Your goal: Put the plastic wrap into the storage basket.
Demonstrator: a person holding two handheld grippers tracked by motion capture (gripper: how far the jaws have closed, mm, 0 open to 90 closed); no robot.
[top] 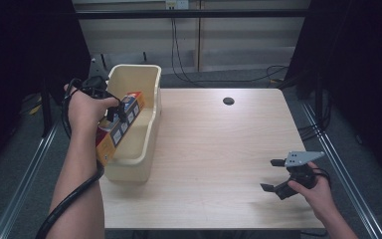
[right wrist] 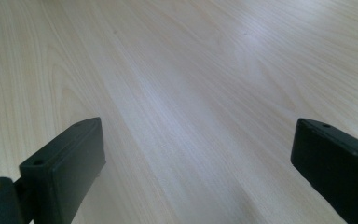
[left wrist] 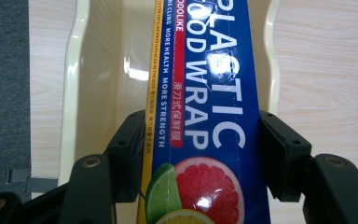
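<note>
left gripper (left wrist: 200,140) jaws clamped on the "PLASTIC FOOD WRAP" box (left wrist: 205,93), cream bin (left wrist: 74,70) beyond; right gripper (right wrist: 196,163) jaws wide open, bare table (right wrist: 191,70) between

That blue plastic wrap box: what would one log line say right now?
left gripper: shut on blue plastic wrap box | box: over cream plastic bin | right gripper: open, idle over wooden table

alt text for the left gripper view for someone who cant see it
The left gripper is shut on a blue plastic wrap box printed with citrus slices, held over a cream plastic bin. Pale wooden table lies beside the bin.
</note>
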